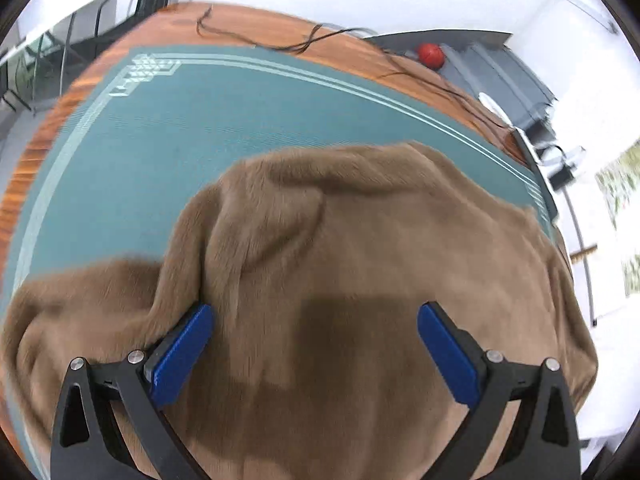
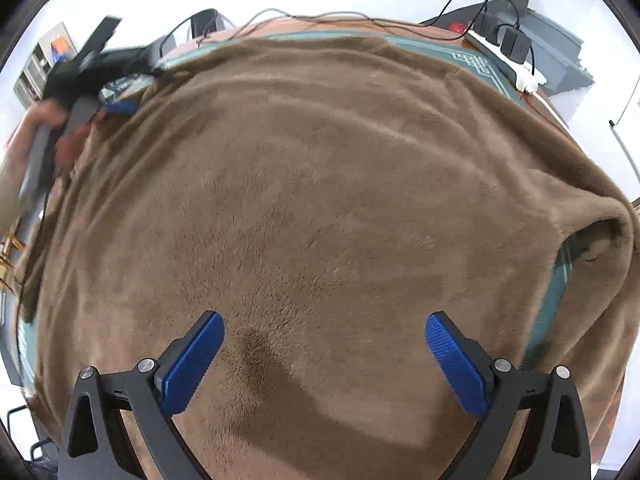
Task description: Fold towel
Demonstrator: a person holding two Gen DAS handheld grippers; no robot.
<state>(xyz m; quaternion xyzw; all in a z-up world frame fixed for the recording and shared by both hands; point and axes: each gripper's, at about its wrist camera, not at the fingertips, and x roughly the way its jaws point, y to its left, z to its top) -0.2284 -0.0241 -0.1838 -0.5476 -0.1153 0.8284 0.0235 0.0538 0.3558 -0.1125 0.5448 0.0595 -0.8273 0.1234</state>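
Both claws gape wide, gripping nothing: right claw (image 2: 324, 354) hovers over the brown towel (image 2: 320, 200) spread across the worktop (image 1: 260, 28), left claw (image 1: 314, 344) nearest a raised fold (image 1: 192, 248) just ahead.

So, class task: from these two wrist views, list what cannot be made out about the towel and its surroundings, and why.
- Left wrist view: the fluffy brown towel runs off the bottom edge, so its near edge is unseen, and motion blur softens the folds.
- Right wrist view: the same towel hides most of the teal patterned mat.
- Right wrist view: the left gripper is blurred; its jaws are unclear.
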